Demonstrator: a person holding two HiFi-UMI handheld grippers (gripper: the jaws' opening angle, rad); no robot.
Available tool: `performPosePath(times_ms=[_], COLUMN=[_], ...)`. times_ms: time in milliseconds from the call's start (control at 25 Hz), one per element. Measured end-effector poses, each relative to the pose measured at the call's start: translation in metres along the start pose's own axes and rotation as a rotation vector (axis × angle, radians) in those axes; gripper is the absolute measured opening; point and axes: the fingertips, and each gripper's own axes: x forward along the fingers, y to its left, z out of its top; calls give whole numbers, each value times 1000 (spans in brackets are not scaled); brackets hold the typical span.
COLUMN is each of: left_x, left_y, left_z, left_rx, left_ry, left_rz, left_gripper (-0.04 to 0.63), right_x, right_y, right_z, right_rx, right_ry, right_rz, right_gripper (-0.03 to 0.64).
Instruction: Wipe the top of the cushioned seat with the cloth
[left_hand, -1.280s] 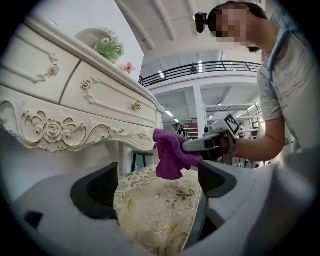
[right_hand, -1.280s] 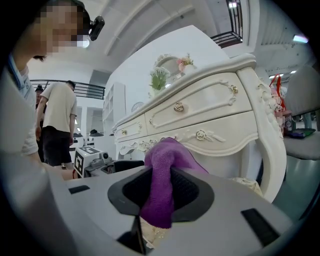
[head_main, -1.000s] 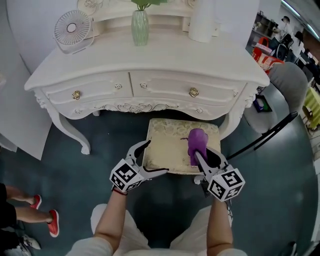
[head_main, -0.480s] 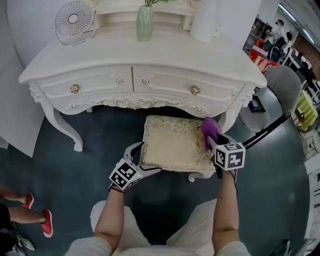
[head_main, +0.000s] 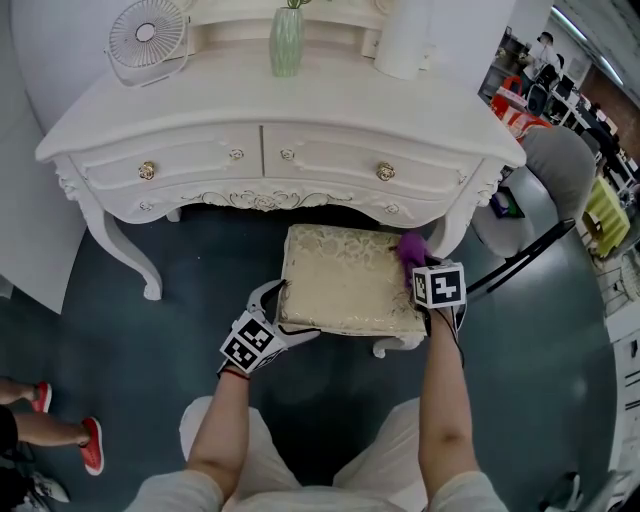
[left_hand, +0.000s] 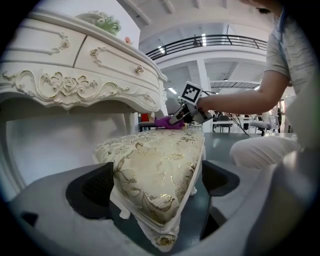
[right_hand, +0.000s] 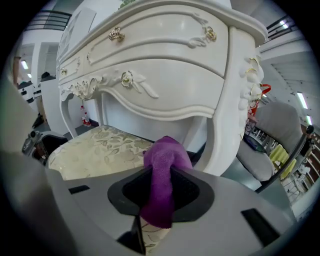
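Note:
The cushioned seat (head_main: 345, 285) is a cream and gold stool in front of the dressing table. My right gripper (head_main: 422, 268) is shut on a purple cloth (head_main: 410, 246) and rests it on the seat's far right corner. In the right gripper view the cloth (right_hand: 162, 165) bulges out between the jaws of my right gripper (right_hand: 161, 192), just above the seat (right_hand: 100, 147). My left gripper (head_main: 287, 312) stands open, its jaws wide on either side of the near left corner. In the left gripper view that corner of the seat (left_hand: 155, 155) fills the gap of my left gripper (left_hand: 156, 187).
The white dressing table (head_main: 270, 130) stands just behind the seat, with a fan (head_main: 145, 35), a green vase (head_main: 285, 40) and a white cylinder (head_main: 400, 35) on it. Its leg (head_main: 455, 225) is close to the cloth. A grey chair (head_main: 555, 170) is at the right.
My right gripper has carried the cloth from the seat's near right part to its far right corner. The left gripper has stayed at the near left corner.

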Motion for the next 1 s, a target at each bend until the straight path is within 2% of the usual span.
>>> performPosePath(times_ms=[200, 440, 800, 1000], left_x=[1, 5, 9, 9], left_y=[2, 0, 3, 4], left_z=[-2, -12, -16, -17], left_rx=[4, 82, 82, 79], left_ry=[7, 48, 41, 42], left_rz=[0, 23, 41, 39], left_gripper=[548, 548, 546, 546], right_x=[10, 14, 15, 18], right_y=[1, 7, 12, 24], right_z=[0, 1, 3, 8], right_rx=[-18, -73, -76, -102], right_ry=[45, 81, 95, 71], right_rz=[-34, -81, -112, -95], right_gripper=[97, 97, 97, 97])
